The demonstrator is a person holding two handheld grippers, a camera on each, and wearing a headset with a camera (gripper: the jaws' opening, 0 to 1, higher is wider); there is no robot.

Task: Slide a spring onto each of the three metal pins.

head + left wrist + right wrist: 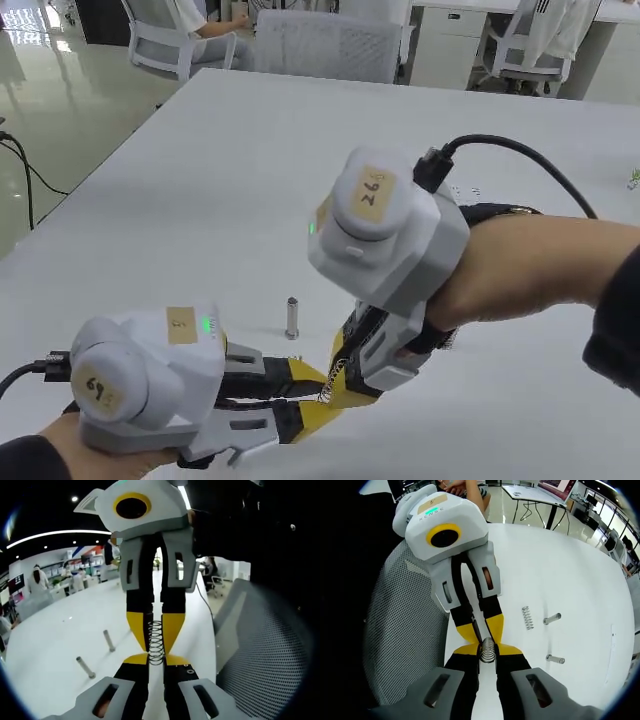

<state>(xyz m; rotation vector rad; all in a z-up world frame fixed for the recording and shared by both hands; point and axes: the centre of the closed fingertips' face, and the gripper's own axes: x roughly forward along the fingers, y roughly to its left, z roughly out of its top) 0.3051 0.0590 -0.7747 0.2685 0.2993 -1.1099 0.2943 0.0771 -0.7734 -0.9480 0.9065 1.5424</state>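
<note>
Right claw (487, 655) clamped on spring (156, 637), left claw (156, 662) tip to tip with it at spring's other end, jaws narrow, cannot tell its grip, two pins (551, 618) and loose spring (527, 617) nearby on worktop (560, 570)

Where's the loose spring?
Right gripper view: the loose spring lies on the white table, right of the held spring, just left of the upper pin.

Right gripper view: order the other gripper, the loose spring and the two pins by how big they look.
1. left gripper, largest, though nearest the camera.
2. loose spring, far smaller.
3. upper pin and lower pin look alike, barely shorter than the spring; not ranked.
</note>
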